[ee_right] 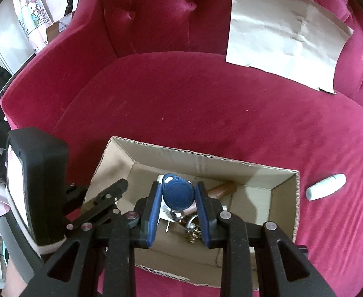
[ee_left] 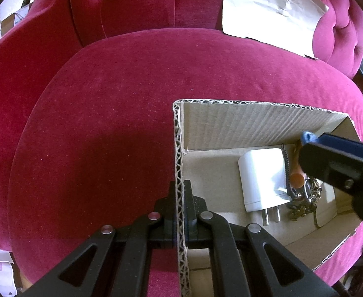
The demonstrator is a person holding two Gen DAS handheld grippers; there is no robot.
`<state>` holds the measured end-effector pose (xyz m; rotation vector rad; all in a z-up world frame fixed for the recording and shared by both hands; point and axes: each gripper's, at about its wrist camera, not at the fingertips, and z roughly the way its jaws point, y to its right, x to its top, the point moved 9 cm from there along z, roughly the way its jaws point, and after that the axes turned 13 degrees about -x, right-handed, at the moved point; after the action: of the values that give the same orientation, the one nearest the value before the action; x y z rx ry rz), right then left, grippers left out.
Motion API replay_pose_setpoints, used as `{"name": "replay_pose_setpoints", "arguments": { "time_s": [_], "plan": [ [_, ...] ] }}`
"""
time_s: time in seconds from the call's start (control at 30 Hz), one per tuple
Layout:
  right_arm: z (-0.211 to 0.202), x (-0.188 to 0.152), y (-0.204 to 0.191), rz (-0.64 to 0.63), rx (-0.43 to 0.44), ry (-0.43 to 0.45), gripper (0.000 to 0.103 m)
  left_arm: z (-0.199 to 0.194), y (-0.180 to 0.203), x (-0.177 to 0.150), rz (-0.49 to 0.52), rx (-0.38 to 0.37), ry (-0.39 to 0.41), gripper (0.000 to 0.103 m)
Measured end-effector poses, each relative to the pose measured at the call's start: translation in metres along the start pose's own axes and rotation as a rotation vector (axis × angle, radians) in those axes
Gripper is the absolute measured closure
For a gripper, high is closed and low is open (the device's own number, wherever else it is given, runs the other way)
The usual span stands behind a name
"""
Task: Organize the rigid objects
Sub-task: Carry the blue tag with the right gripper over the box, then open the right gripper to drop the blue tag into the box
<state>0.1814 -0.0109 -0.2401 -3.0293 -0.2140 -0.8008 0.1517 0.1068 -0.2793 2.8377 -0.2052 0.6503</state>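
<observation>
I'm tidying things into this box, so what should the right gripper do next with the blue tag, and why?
Probably open the right gripper and let the blue key fob drop. It is pinched between the pads directly above the open cardboard box, where the white charger and keys already lie, while the left gripper clamps the wall.

Tufted crimson velvet armchair [ee_right: 206, 104], creased paper sheet [ee_right: 285, 37] against backrest, daylight

No readable text, brand, label or number showed in either view. The one printed thing was a cartoon cat picture on a pale hanging sheet [ee_right: 31, 16] at upper left, its lettering too small to read.
</observation>
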Motion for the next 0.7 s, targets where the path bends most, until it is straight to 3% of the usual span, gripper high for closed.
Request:
{"name": "replay_pose_setpoints", "arguments": {
  "time_s": [0.47, 0.53, 0.57, 0.63, 0.7],
  "plan": [
    [0.012, 0.003, -0.001, 0.013, 0.002, -0.010, 0.073, -0.001, 0.000, 0.000, 0.000, -0.001, 0.001, 0.100],
    [0.009, 0.002, -0.001, 0.005, -0.013, -0.001, 0.065, -0.001, 0.000, 0.000, 0.000, -0.001, 0.001, 0.100],
    [0.008, 0.002, 0.000, 0.005, -0.025, 0.006, 0.056, -0.001, 0.000, 0.000, -0.001, -0.002, 0.001, 0.100],
    [0.007, 0.003, 0.002, 0.006, -0.037, 0.010, 0.049, -0.001, 0.000, -0.001, -0.001, -0.002, 0.001, 0.100],
    [0.006, 0.003, 0.004, 0.010, -0.048, 0.012, 0.034, -0.001, 0.000, -0.001, -0.001, 0.000, 0.001, 0.100]
  ]
}}
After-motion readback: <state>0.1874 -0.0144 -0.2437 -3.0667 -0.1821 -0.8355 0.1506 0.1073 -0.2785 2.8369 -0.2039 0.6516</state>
